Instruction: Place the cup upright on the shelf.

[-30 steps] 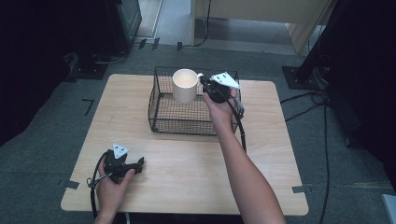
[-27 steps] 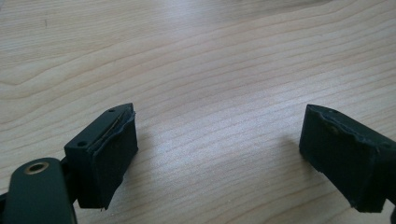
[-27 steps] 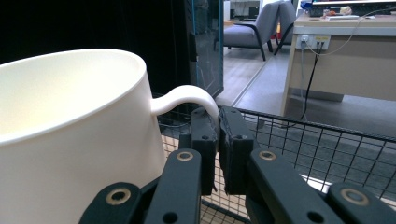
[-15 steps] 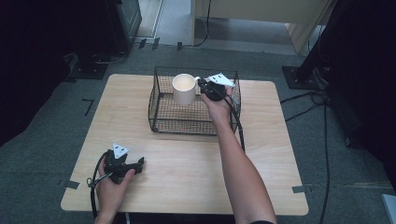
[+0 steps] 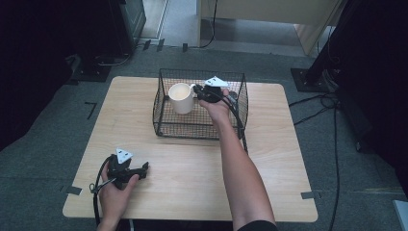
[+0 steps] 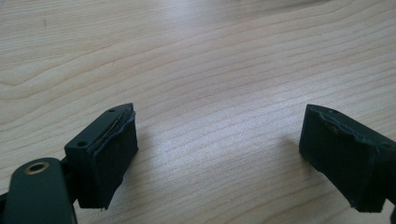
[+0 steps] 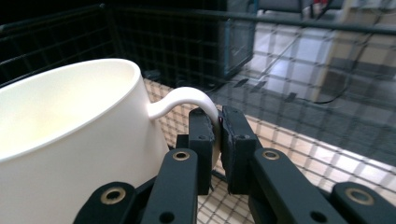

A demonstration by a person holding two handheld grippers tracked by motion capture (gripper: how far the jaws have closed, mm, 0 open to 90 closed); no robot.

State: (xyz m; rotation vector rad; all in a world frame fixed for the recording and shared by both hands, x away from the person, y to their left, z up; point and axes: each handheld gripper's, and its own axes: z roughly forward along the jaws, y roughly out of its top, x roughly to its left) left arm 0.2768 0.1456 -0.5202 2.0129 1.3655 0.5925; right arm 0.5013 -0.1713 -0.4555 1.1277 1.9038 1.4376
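You have a pale wooden worktop (image 5: 159, 187) with rounded corners standing on grey carpet floor (image 5: 356, 192); its grain runs left to right; short strips of dark tape (image 5: 73, 190) mark the floor at its near left and near right corners. To the far left a dark cabinet (image 5: 127, 21) sits in shadow; at the far side a light wooden unit (image 5: 269, 12) stands brightly lit. On the right a black stand base (image 5: 308, 79) rests on the floor, with dark cables (image 5: 334, 144) trailing toward you; the left and right edges lie in deep darkness.
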